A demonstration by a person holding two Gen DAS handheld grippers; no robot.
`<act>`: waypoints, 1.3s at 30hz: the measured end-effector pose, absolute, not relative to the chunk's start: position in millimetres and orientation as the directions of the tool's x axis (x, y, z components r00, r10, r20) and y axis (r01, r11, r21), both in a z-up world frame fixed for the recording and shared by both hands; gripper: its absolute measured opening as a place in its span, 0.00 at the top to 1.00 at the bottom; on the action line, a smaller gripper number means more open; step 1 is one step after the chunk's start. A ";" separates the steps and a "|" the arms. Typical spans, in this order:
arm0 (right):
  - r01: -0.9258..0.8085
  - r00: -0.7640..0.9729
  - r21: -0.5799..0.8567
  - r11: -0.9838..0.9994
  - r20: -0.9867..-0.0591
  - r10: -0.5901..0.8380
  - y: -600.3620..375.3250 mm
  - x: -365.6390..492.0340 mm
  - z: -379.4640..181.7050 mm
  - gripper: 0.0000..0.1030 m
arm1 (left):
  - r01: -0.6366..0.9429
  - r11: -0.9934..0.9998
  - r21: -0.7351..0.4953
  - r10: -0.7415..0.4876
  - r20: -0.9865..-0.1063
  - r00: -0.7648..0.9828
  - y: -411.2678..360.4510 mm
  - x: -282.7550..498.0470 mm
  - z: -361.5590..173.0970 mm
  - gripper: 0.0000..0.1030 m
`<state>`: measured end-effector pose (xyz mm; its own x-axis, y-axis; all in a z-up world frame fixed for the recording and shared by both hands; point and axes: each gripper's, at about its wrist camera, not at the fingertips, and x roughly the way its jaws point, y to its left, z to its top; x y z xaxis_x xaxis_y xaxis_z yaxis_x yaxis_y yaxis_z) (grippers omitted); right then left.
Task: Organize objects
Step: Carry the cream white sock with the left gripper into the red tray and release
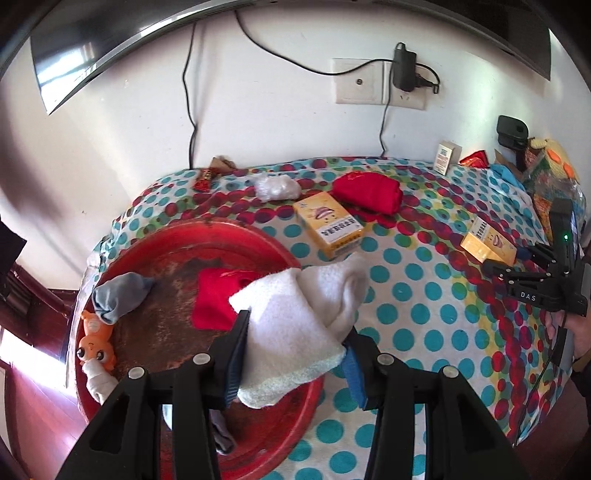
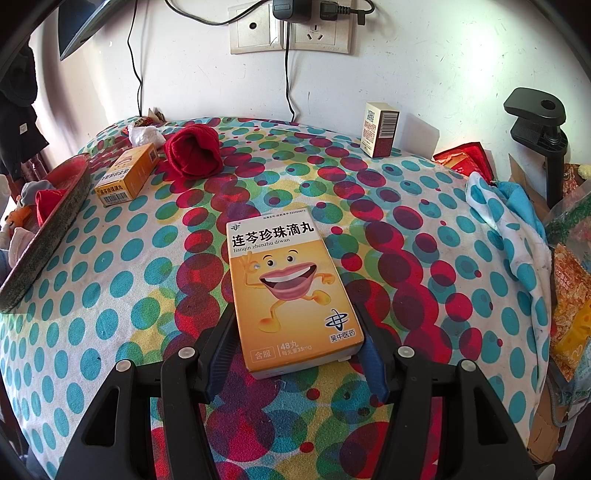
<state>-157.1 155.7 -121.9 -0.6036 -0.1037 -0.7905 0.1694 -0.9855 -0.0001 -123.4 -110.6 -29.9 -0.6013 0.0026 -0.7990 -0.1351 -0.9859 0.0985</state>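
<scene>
My left gripper (image 1: 295,328) is shut on a rolled white sock (image 1: 295,325) and holds it over the near edge of a round red tray (image 1: 236,236). In the tray lie a red sock (image 1: 214,299), a grey sock (image 1: 118,295) and an orange toy (image 1: 98,343). My right gripper (image 2: 295,325) has its fingers on both sides of a yellow medicine box (image 2: 288,291) that lies flat on the dotted cloth; whether they press it I cannot tell. A second yellow box (image 1: 328,223) and a red sock (image 1: 369,192) lie behind the tray; they also show in the right wrist view: the box (image 2: 125,175) and the sock (image 2: 194,149).
A small upright box (image 2: 380,129) stands by the wall. A crumpled plastic bag (image 1: 277,186) lies at the back. Bags and a black clamp stand (image 2: 539,125) crowd the right edge. Cables hang from wall sockets (image 2: 291,31). The tray's rim (image 2: 48,225) is at far left.
</scene>
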 end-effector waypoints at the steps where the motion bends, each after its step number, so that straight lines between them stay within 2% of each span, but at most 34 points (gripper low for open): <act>1: 0.169 -0.604 0.001 -0.986 -0.790 -0.104 155.7 -157.1 -121.9 0.45 | -0.130 -0.986 0.101 -0.003 -0.797 -0.604 -114.2 -123.0 -28.9 0.54; 15: 0.169 -0.604 0.000 -0.986 -0.790 -0.103 155.9 -156.4 -122.1 0.45 | 0.013 -0.991 0.132 -0.116 -0.816 -0.566 -185.1 -124.8 -44.7 0.54; 39: 0.167 -0.605 -0.003 -0.986 -0.790 -0.100 155.8 -155.6 -121.7 0.45 | 0.156 -0.981 0.119 -0.178 -0.872 -0.456 -263.9 -129.7 -95.5 0.54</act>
<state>-155.6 155.8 -121.7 -0.6047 -0.0997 -0.7902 0.1666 -0.9860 -0.0032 -129.7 -263.9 -95.5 -0.4558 -0.1783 -0.8720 0.1560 -0.9806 0.1190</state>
